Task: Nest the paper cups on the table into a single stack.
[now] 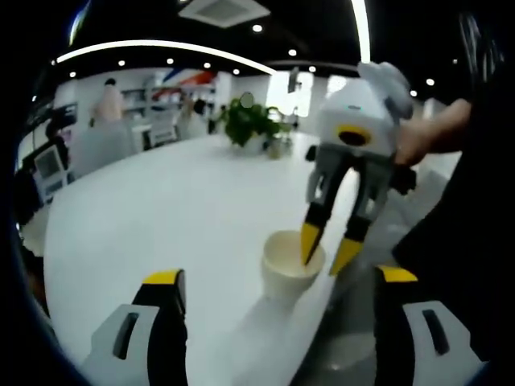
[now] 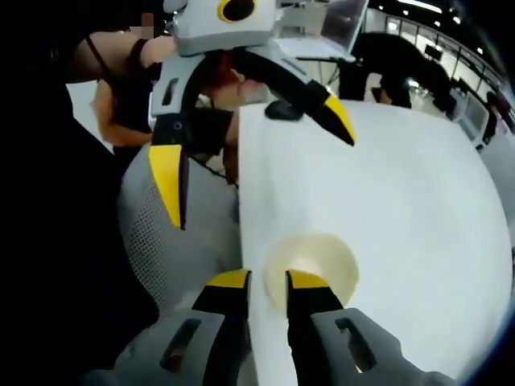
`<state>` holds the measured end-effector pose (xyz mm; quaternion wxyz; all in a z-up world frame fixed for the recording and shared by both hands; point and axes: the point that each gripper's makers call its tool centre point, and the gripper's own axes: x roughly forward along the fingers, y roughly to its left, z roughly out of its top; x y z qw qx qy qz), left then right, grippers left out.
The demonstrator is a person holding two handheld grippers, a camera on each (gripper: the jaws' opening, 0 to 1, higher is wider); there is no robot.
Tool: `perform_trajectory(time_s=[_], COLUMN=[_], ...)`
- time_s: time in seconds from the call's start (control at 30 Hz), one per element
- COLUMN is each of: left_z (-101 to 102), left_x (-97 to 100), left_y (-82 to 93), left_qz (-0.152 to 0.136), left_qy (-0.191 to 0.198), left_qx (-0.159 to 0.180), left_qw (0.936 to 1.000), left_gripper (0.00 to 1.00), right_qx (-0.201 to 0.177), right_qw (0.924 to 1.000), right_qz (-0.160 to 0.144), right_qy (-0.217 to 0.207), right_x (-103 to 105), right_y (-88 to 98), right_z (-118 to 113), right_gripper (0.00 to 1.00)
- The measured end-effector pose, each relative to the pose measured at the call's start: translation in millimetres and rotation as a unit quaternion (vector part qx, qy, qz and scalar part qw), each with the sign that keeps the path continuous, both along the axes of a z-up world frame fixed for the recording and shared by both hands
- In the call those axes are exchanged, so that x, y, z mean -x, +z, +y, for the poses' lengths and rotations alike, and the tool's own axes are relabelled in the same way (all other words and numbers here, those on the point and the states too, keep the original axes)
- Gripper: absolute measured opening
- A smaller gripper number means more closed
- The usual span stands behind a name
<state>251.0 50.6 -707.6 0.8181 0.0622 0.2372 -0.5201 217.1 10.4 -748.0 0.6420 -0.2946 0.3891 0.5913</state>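
A single cream paper cup (image 1: 293, 263) (image 2: 311, 267) is seen upright near the edge of the white table (image 1: 161, 217) (image 2: 402, 193), its mouth open upward. Whether it is one cup or several nested cannot be told.

In the left gripper view the right tool (image 1: 327, 247) is seen reaching down from above onto the cup: one yellow-tipped jaw is inside the mouth, the other outside the wall on the side toward the person, so the rim lies between them. In the right gripper view the same tool (image 2: 267, 279) is seen from behind, its jaws narrowly spaced with the cup's near rim between them; the jaws appear clamped on the wall.

The left tool (image 1: 278, 277) (image 2: 257, 153) is held spread wide. In its own view the cup stands ahead, between the jaw lines and beyond the tips, untouched. In the right gripper view it hangs beyond the cup, one jaw over the table, the other off the table edge.

A potted plant (image 1: 251, 122) is noted far beyond the cup on the table. A hand (image 1: 418, 141) is seen gripping the right tool's body.
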Motion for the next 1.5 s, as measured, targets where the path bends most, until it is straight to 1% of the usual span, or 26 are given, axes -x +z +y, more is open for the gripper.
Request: perform_trajectory(time_s=[0.07, 0.17, 0.2, 0.23, 0.3, 0.33, 0.47, 0.5, 0.53, 0.6, 0.67, 0.77, 0.83, 0.87, 0.93, 0.97, 1.0, 1.03, 1.1, 1.17, 1.27, 1.37, 1.47, 1.5], left_z=[-1, -1, -2, -2, -3, -3, -4, -5, -5, -6, -6, -6, -7, -8, -8, -8, -8, -8, -8, -8, -9, -8, -8, -9], left_x=[0.1, 0.0, -0.4, -1.6, -2.9, -3.6, -4.7, -4.8, -4.7, -4.2, -3.2, -1.5, 0.2, -0.1, -1.5, -2.4, -3.0, -3.4, -3.1, -2.6, -3.2, -4.0, -3.2, -2.8], left_y=[-0.7, -0.7, 0.0, 1.8, 4.8, 4.6, 4.1, 3.7, 3.8, 2.9, 0.9, -2.2, -2.1, -0.7, 0.7, 0.5, -0.2, -1.3, -2.6, -4.1, -4.4, -4.9, -7.3, -7.2], left_qz=[0.0, 0.001, 0.0, -0.004, -0.005, -0.005, -0.003, -0.003, -0.003, -0.002, 0.001, 0.004, 0.011, 0.011, 0.008, 0.008, 0.008, 0.009, 0.011, 0.011, 0.01, 0.012, 0.012, 0.016], left_qy=[-0.002, -0.003, -0.003, -0.003, -0.002, -0.002, -0.001, -0.002, -0.002, -0.002, -0.002, -0.004, -0.006, -0.005, -0.005, -0.005, -0.005, -0.005, -0.007, -0.011, -0.014, -0.014, -0.019, -0.02], left_qx=[-0.002, -0.002, -0.002, 0.0, 0.004, 0.004, 0.005, 0.004, 0.004, 0.004, 0.003, 0.001, 0.005, 0.01, 0.009, 0.008, 0.007, 0.005, 0.003, 0.0, -0.001, -0.001, -0.005, -0.001], left_qw=[1.0, 1.0, 1.0, 1.0, 1.0, 1.0, 1.0, 1.0, 1.0, 1.0, 1.0, 1.0, 0.9999, 0.9999, 0.9999, 0.9999, 0.9999, 0.9999, 0.9999, 0.9999, 0.9999, 0.9998, 0.9997, 0.9997], left_gripper=[0.96, 0.96, 0.95, 0.95, 0.95, 0.95, 0.95, 0.95, 0.95, 0.95, 0.94, 0.94, 0.95, 0.96, 0.95, 0.95, 0.95, 0.95, 0.95, 0.95, 0.95, 0.95, 0.95, 0.95], right_qx=[-0.011, -0.056, -0.065, -0.075, -0.089, -0.101, -0.145, -0.151, -0.165, -0.174, -0.193, -0.21, -0.214, -0.214, -0.209, -0.205, -0.201, -0.196, -0.185, -0.179, -0.172, -0.155, -0.147, -0.14], right_qw=[0.9999, 0.9974, 0.9964, 0.9945, 0.9923, 0.99, 0.9818, 0.9804, 0.9771, 0.974, 0.9681, 0.9605, 0.9572, 0.9563, 0.9546, 0.9539, 0.9536, 0.9528, 0.9548, 0.956, 0.957, 0.9606, 0.963, 0.9654], right_qz=[0.001, 0.016, 0.018, 0.027, 0.031, 0.032, 0.036, 0.036, 0.03, 0.024, 0.016, 0.0, -0.006, -0.008, -0.02, -0.025, -0.031, -0.048, -0.055, -0.061, -0.065, -0.073, -0.079, -0.078], right_qy=[-0.009, -0.044, -0.051, -0.067, -0.08, -0.093, -0.117, -0.121, -0.131, -0.144, -0.159, -0.183, -0.195, -0.199, -0.211, -0.218, -0.222, -0.227, -0.226, -0.225, -0.224, -0.219, -0.212, -0.206], right_x=[-1, -3, -4, -5, -7, -9, -9, -10, -12, -15, -19, -27, -31, -32, -36, -39, -40, -44, -43, -43, -42, -42, -41, -39], right_y=[3.7, 16.5, 19.2, 21.5, 24.1, 26.6, 35.3, 36.7, 39.8, 42.3, 48.7, 55.1, 54.8, 53.6, 51.1, 49.7, 48.8, 47.3, 42.2, 37.2, 31.6, 22.2, 14.4, 9.1], right_z=[0, 2, 1, -1, -3, -4, -6, -7, -9, -13, -17, -25, -31, -33, -39, -43, -45, -49, -53, -56, -60, -66, -69, -71], right_gripper=[0.14, 0.15, 0.16, 0.17, 0.21, 0.23, 0.29, 0.31, 0.34, 0.38, 0.43, 0.55, 0.64, 0.68, 0.78, 0.81, 0.85, 0.89, 0.98, 1.0, 1.0, 1.0, 1.0, 1.0])
